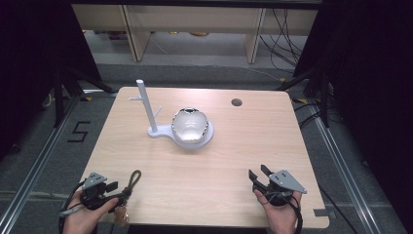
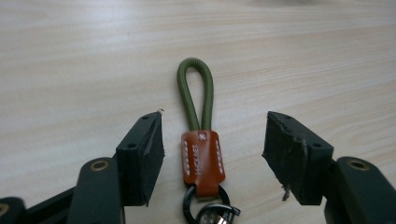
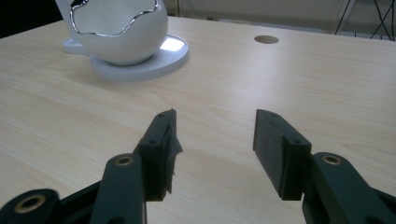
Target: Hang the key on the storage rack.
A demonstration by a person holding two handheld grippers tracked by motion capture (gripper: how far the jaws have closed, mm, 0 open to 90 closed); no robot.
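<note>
Straddling the keychain (image 2: 201, 154), left tongs (image 2: 212, 154) crop its ring.

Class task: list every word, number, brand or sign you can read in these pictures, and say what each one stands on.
"5": black figure marked on the grey floor left of the table, in the high view.
Stamped lettering on the brown leather tab of the green cord key strap, in the left gripper view: too small and blurred to read.
No other text.

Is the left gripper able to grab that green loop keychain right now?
Probably yes. The left gripper stands open with the keychain lying on the table between its jaws, untouched. Nothing blocks it; closing should catch the brown leather tab.
</note>
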